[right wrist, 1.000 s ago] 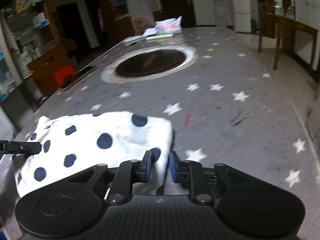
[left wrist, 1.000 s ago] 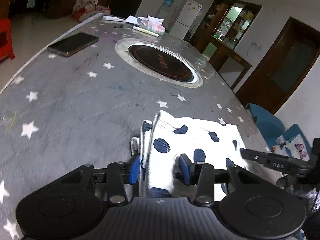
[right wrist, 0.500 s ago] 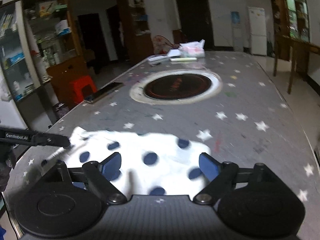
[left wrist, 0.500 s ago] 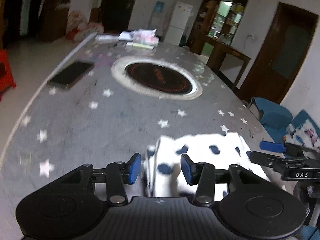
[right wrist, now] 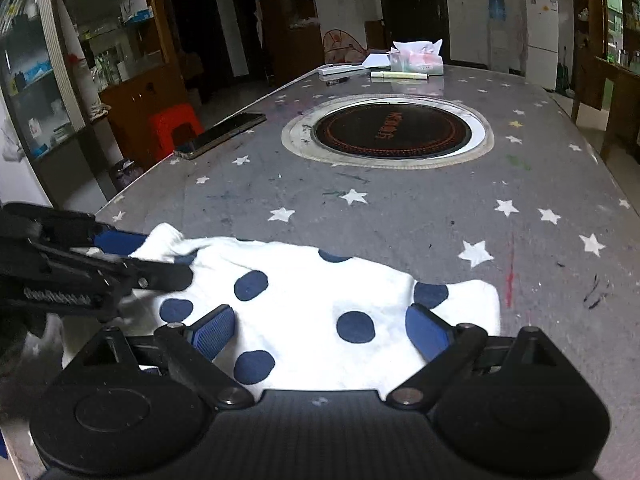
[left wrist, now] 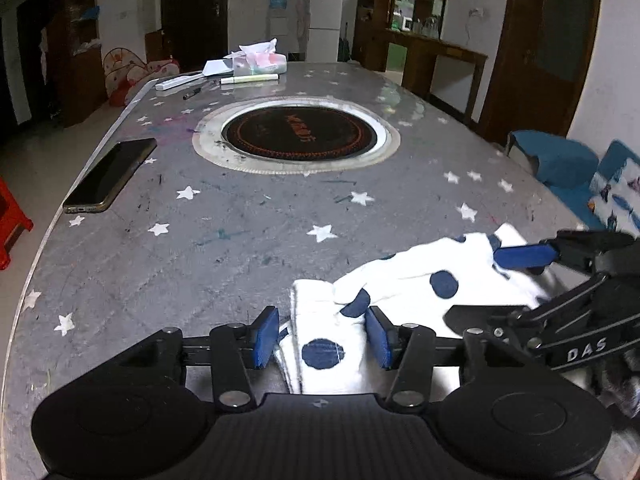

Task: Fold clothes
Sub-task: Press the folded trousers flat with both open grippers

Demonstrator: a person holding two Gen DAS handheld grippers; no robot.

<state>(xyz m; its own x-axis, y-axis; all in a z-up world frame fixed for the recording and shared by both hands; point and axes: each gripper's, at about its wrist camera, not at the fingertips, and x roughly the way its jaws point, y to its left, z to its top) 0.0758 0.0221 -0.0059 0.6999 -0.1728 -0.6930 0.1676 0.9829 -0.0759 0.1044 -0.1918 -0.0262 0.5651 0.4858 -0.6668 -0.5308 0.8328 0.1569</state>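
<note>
Folded white garment with navy dots (right wrist: pixel 316 312) lying on the star-patterned desk (right wrist: pixel 400 216), flanked by the left hand-held gripper (left wrist: pixel 322 336) and right hand-held gripper (right wrist: pixel 318 330), both with jaws apart, gripping nothing.

Dim room, both views. Strong fisheye bending and dark vignette at edges. Far end of surface (left wrist: pixel 280 208) shows soft glare. White cloth (right wrist: pixel 320 312) nearly blown out; slight motion blur at right tongs (left wrist: pixel 524 256).

Open table (left wrist: pixel 248 248) lies ahead of the cloth (right wrist: pixel 320 300) up to the round inset burner (left wrist: pixel 300 136) — a phone (left wrist: pixel 110 176) at the left edge, clutter (left wrist: pixel 256 66) at the far end.
</note>
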